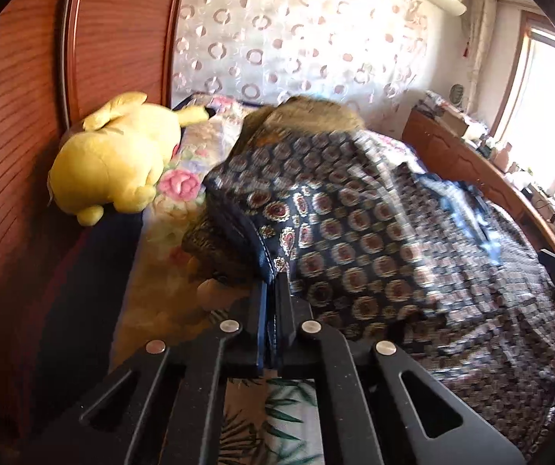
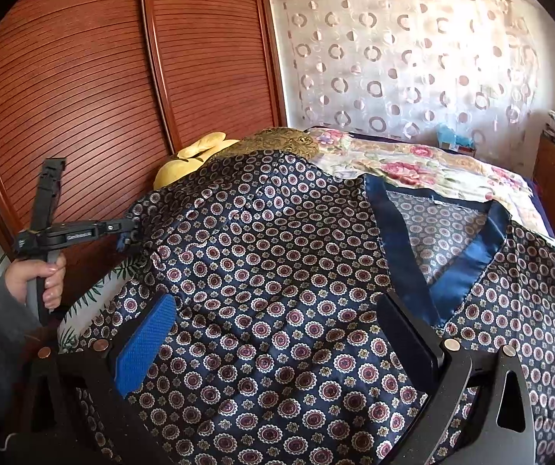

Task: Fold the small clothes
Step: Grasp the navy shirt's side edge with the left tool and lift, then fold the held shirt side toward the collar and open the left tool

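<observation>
Left wrist view: your left gripper [image 1: 271, 290] is clamped on the hem of the shirt [image 1: 374, 232], which fills the centre and right of the frame; a plush [image 1: 114, 162] lies upper left.

Right wrist view: your right gripper [image 2: 277, 333] stands wide apart, holding nothing, the shirt [image 2: 277, 271] spread below. Your left hand [image 2: 43, 275] grips the handle at left.

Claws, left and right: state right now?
Left claw: shut on the patterned shirt edge.
Right claw: open, over the shirt, gripping nothing.
</observation>
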`<state>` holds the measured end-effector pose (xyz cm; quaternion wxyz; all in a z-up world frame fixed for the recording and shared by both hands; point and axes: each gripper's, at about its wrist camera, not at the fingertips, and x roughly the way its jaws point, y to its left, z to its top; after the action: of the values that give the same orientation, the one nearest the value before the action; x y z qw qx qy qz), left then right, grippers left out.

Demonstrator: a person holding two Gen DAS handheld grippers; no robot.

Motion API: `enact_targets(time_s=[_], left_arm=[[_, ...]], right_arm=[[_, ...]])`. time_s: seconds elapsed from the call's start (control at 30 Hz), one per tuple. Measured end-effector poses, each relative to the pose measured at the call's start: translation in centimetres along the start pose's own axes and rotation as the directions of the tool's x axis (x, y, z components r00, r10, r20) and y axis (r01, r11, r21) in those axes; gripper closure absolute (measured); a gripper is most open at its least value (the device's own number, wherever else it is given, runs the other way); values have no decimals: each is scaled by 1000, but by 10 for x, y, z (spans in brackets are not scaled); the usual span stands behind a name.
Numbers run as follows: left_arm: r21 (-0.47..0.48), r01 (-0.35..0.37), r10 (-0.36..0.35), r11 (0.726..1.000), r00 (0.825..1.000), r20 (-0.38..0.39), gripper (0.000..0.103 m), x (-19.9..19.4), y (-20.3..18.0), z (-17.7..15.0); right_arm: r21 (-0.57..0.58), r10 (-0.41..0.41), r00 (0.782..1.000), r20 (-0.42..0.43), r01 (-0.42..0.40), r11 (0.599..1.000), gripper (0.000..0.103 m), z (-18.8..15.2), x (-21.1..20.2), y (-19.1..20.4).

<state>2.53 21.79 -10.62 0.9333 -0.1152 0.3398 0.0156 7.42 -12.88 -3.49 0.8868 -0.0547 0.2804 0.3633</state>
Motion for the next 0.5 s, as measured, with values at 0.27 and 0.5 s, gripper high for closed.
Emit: enact_targets(time_s=[0.27, 0.5], left_arm=[[136, 75, -90, 988, 991, 103, 100, -35, -65, 46], [245, 151, -178, 958, 980, 90, 100, -24, -129, 72]], right_arm=[[29, -46, 998, 33, 45, 999, 0, 0, -17, -19], [81, -88, 995, 53, 83, 993, 0, -7, -32, -37]])
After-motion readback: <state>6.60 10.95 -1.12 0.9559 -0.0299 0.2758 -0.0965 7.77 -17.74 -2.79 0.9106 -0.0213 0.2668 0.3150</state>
